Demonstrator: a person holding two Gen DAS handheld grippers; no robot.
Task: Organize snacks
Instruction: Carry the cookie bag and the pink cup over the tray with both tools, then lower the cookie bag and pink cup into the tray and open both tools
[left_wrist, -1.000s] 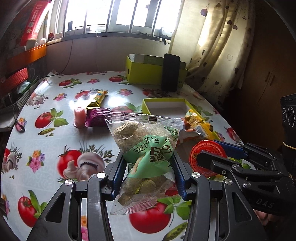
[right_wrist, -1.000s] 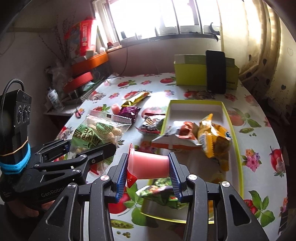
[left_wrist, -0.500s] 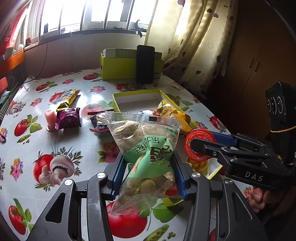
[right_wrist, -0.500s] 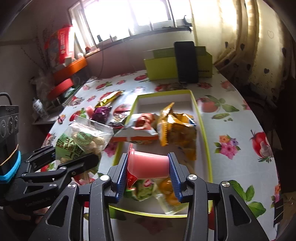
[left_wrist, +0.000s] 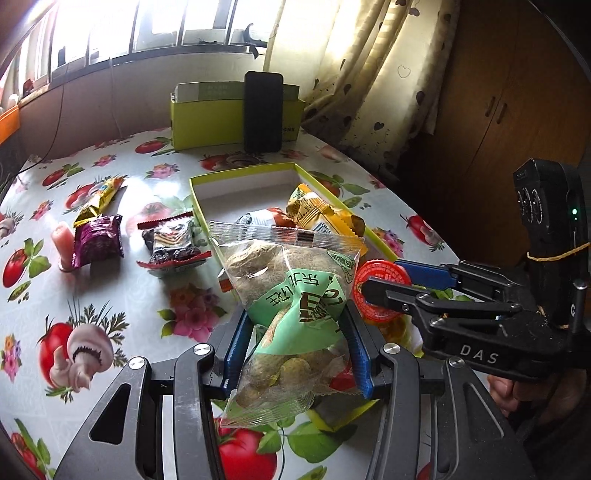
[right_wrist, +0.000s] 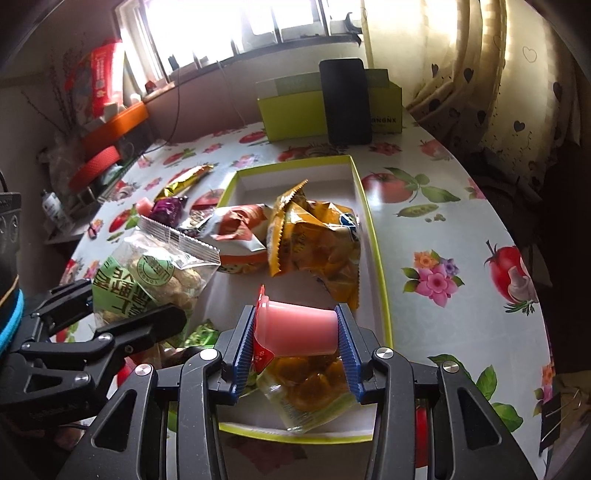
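My left gripper (left_wrist: 295, 350) is shut on a clear bag of peanuts with a green label (left_wrist: 291, 291), held above the near left edge of the yellow-green tray (left_wrist: 243, 175). My right gripper (right_wrist: 295, 347) is shut on a pink jelly cup (right_wrist: 295, 326) with a red lid, held sideways over the tray's near end (right_wrist: 373, 236). In the tray lie an orange snack bag (right_wrist: 317, 240), a white and red bag (right_wrist: 240, 236) and a clear pack of orange pieces (right_wrist: 306, 387). The peanut bag also shows in the right wrist view (right_wrist: 155, 273).
On the tablecloth left of the tray lie a dark wrapped snack (left_wrist: 171, 243), a purple packet (left_wrist: 96, 240), a gold bar (left_wrist: 99, 195) and a pink jelly cup (left_wrist: 61, 240). A green box (left_wrist: 221, 118) with a black phone (left_wrist: 263, 110) stands at the back.
Both grippers have moved right and forward over the tray with their loads. The jelly cup now hangs over the tray's near end, and the peanut bag is at its left edge.
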